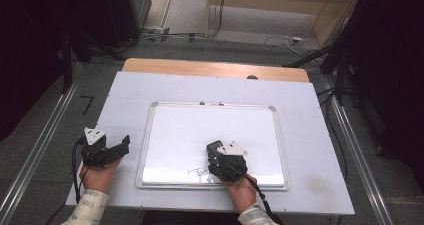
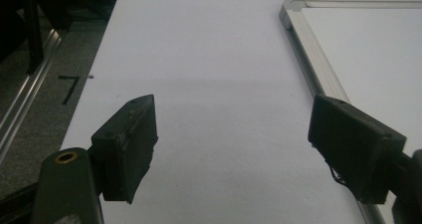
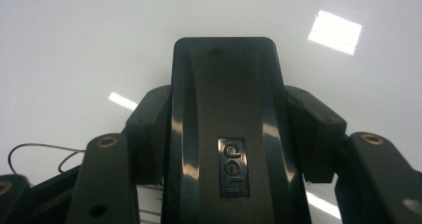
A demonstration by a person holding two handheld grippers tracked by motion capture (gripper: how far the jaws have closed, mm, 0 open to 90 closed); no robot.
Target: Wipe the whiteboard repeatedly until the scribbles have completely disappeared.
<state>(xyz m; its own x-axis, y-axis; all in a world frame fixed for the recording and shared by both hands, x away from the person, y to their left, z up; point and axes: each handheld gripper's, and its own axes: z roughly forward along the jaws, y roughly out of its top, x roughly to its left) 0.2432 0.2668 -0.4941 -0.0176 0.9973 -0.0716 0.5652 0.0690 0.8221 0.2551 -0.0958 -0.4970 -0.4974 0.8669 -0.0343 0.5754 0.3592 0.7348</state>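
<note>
On the white-covered tabletop (image 1: 310, 135), a whiteboard (image 1: 200, 130) with a silver frame lies flat at the centre, its long sides running from 9 to 3 o'clock. Near its 6 o'clock edge, in the high view, the right gripper (image 1: 220, 157) sits over the board's surface, held by the person's right hand (image 1: 241, 187), which comes in from the bottom. The fingers (image 3: 149, 129) of this gripper are clenched on a black whiteboard eraser (image 3: 224, 129); the right gripper view shows the glossy eraser back, with an embossed "deli" badge, squeezed between the two pads and pointing toward 12 o'clock over the shiny board. Thin dark pen scribbles (image 1: 199, 172) lie on the board just at 9 o'clock of the eraser, close to the lower frame.

The left gripper (image 1: 117, 147) rests at 9 o'clock of the whiteboard, off the board and over the bare tabletop, held by the left hand (image 1: 97, 177). Its fingers (image 2: 127, 144) are released and spread wide with nothing between them; in the left gripper view one hangs above the white cover and the other above the board's aluminium frame (image 2: 313, 64). A black mark like a "7" (image 1: 87, 104) is on the grey floor at 9 o'clock of the tabletop.
</note>
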